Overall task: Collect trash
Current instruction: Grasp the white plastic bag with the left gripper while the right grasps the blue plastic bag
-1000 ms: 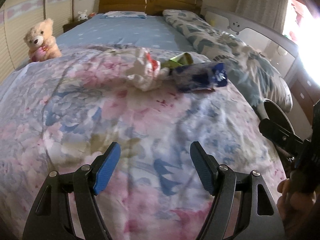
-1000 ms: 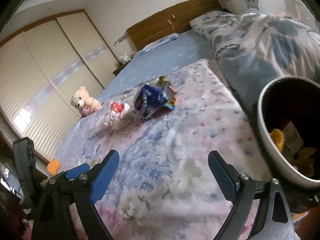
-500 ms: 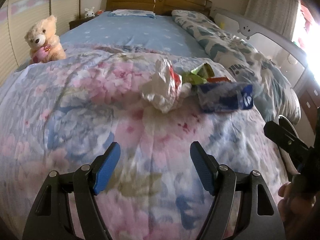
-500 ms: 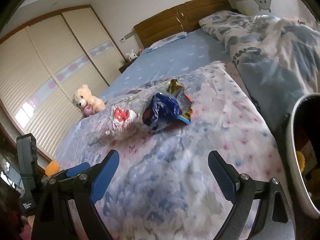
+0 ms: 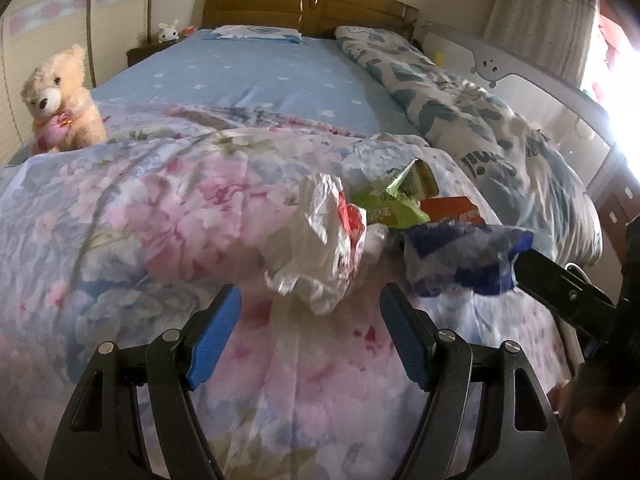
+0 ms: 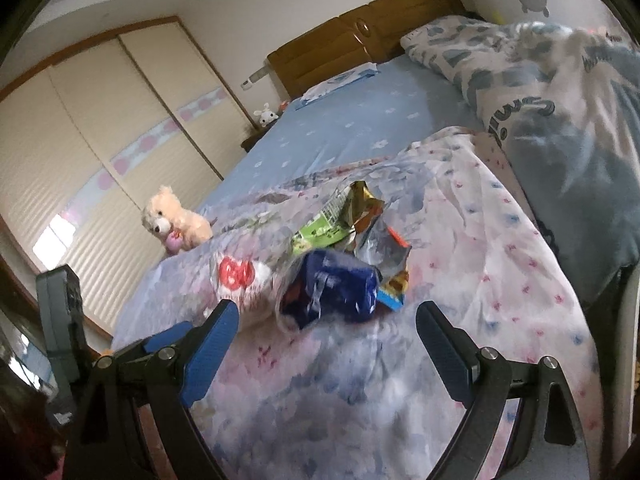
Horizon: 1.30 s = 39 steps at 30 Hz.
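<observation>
Looking down our two tools, we see a small pile of trash on the flowery blanket [image 5: 168,208] of the bed. Our left tool [image 5: 310,330] is spread wide, with nothing in it, just in front of the white crumpled bag [image 5: 316,240]. Our right tool [image 6: 327,344] is spread wide too, holding nothing, near the blue wrapper [image 6: 332,290]. A green wrapper [image 6: 320,232] lies behind them. A teddy bear [image 5: 60,100] sits at the blanket's far edge.
</observation>
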Each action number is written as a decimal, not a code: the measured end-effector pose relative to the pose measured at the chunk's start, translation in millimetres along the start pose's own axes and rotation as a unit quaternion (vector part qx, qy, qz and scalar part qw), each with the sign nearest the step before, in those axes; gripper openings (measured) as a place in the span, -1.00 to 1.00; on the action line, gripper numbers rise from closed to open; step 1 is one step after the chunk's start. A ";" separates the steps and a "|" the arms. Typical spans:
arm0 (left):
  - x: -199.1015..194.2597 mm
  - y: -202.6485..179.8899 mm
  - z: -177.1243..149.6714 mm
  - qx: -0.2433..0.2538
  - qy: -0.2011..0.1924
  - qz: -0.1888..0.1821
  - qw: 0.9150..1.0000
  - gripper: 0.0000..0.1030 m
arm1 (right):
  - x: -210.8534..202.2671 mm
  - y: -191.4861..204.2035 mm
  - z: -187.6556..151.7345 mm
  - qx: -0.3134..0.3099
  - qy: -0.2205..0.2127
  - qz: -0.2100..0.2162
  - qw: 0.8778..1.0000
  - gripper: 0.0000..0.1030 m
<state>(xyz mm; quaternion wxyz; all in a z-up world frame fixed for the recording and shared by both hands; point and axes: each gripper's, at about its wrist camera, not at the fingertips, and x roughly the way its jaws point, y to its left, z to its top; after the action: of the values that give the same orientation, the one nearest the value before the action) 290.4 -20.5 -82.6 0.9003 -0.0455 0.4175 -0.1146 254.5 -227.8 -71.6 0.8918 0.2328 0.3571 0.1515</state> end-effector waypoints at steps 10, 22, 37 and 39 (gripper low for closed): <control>1.4 -12.5 -11.4 0.028 0.014 -0.018 0.999 -0.97 | 4.1 -2.5 -7.3 0.016 0.017 0.014 1.000 -0.56; -25.8 -14.8 -31.0 0.019 0.011 -0.032 0.999 -0.98 | -50.4 -6.3 -30.6 0.025 -0.011 0.026 0.999 -0.59; -2.6 -5.2 5.5 0.007 -0.011 0.014 1.000 0.42 | -69.3 -12.6 -53.4 -0.035 0.017 -0.032 0.999 0.69; 4.9 -4.6 8.9 0.011 -0.007 0.016 1.000 0.42 | -67.7 -10.8 -49.4 -0.059 0.017 -0.048 0.997 0.71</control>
<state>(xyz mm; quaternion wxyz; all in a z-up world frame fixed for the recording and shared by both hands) 299.5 -26.3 -79.6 0.9053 -0.0294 0.4106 -0.1046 173.3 -251.3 -70.4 0.9038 0.1602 0.3737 0.1337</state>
